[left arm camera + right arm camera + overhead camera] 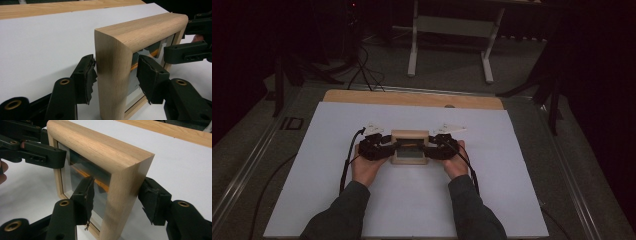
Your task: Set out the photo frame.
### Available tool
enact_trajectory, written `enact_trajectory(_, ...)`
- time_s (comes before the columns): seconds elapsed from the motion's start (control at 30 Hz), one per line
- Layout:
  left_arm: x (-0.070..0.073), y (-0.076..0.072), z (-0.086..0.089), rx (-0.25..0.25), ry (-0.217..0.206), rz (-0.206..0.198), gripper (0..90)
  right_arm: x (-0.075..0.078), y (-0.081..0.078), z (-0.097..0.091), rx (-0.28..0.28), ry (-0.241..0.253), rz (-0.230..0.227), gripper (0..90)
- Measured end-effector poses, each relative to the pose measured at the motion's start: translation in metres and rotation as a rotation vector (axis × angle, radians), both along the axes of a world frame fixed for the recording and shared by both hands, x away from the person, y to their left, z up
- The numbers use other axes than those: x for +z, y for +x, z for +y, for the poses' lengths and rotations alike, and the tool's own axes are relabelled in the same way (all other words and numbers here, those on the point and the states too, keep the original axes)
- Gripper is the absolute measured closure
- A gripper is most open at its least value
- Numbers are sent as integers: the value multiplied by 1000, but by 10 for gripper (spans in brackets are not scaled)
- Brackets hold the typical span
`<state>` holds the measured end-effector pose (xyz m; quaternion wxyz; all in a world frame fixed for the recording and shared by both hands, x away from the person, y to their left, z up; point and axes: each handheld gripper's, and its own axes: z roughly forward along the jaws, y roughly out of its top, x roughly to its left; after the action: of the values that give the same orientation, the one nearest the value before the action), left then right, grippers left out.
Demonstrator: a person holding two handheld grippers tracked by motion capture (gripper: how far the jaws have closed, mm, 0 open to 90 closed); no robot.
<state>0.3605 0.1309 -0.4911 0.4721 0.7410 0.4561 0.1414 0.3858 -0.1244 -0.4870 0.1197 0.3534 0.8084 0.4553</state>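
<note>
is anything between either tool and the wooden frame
Nothing visible. The left tool straddles one side bar of the frame, the right tool the other. Each has one pad on the outer face and one on the glass side, at or next to the wood, with nothing between.

High view looks down from afar; both gripper views sit close, sharing the wooden frame [410,147] from opposite sides.

Picture frame [410,147]: stands upright at the middle of the desk [362,200], on its sheet.
Left claw [388,148]: at the frame's left side, one jaw before that side and one behind it.
Right claw [430,148]: at the frame's right side, astride it the same way.
Trestle stand [452,30]: on the floor, far behind the desk.
</note>
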Motion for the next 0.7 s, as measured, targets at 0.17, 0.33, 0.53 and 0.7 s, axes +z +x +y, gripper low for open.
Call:
enact_trajectory(0.17, -1, 1, 0, 2, -2, 11, 465, 0, 0, 0, 2, -2, 5, 457)
enact_trajectory(0.33, -3, 0, 1, 3, 7, 19, 451, -3, 0, -1, 4, -7, 12, 447)
enact_trajectory(0.53, -7, -1, 5, 13, 8, 32, 431, -6, -1, -3, -2, -20, 25, 414)
enact_trajectory(0.7, -10, -2, 7, 18, 14, 38, 417, -7, -3, -6, -8, -36, 28, 371)
